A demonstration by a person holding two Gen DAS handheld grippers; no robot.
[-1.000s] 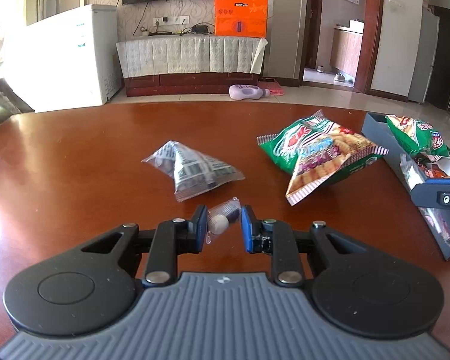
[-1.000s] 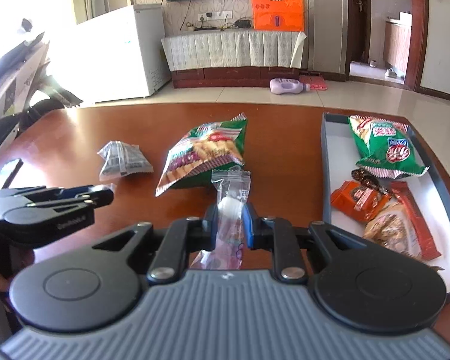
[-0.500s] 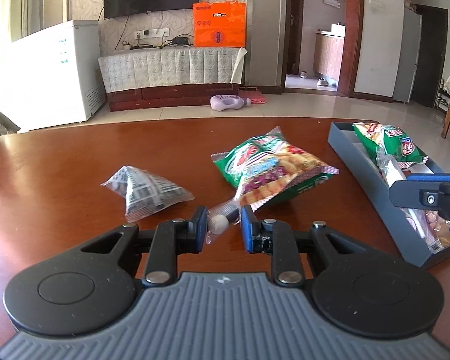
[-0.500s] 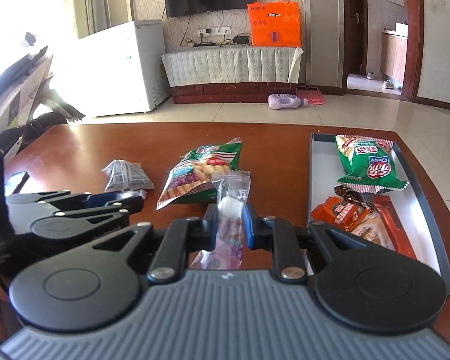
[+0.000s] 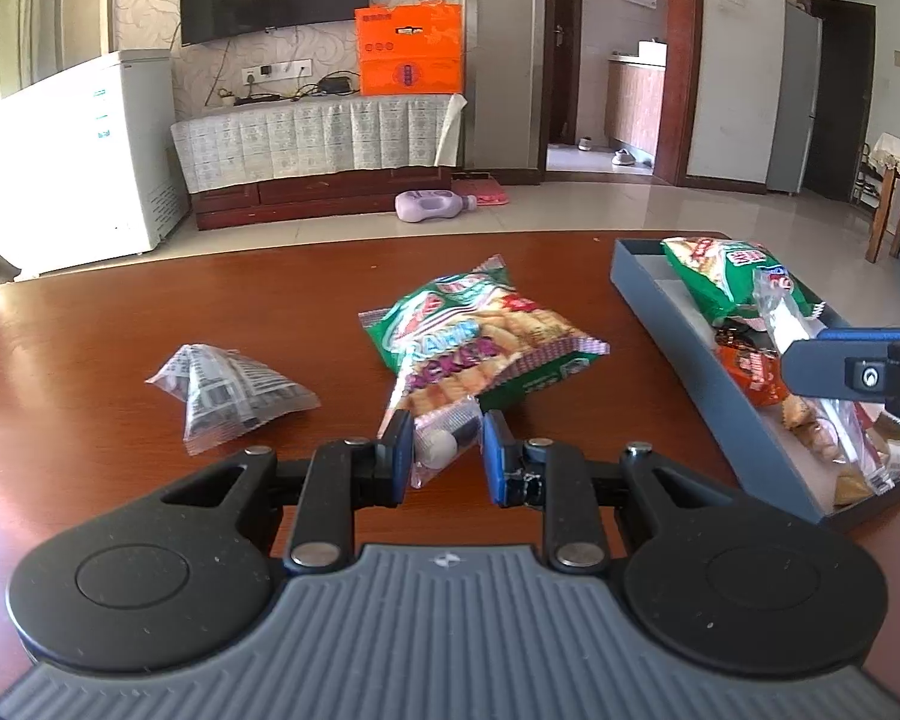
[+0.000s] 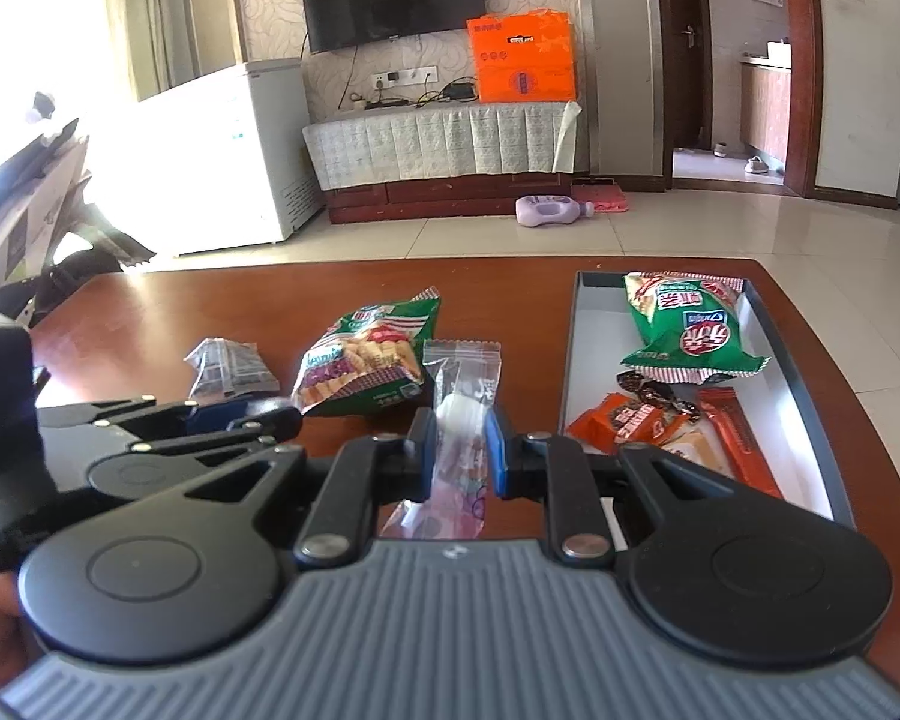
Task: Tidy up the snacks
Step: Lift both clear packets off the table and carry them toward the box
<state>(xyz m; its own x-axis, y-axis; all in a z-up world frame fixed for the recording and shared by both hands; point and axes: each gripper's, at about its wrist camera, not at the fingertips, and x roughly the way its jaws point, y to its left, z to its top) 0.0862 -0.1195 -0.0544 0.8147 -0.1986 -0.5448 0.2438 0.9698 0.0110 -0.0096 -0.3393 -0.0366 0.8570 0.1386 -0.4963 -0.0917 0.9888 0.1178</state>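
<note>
Tray [image 6: 810, 396] holds several snack packs; right gripper [image 6: 459, 450] pinches clear packet [image 6: 463, 372], left gripper [image 5: 444, 450] seemingly loose

Table [image 5: 120, 324]: reddish-brown polished wood with a rounded edge. Lying directly on it are a small grey printed packet [image 5: 234, 396], a large green cracker bag [image 5: 480, 342] near the middle, and a blue-grey tray [image 6: 804, 384] by the right edge holding assorted snacks.

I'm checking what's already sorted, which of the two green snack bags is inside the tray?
The green bag with the round red logo, lying at the grey tray's far end. The other green bag, showing crackers, lies on the table.
</note>
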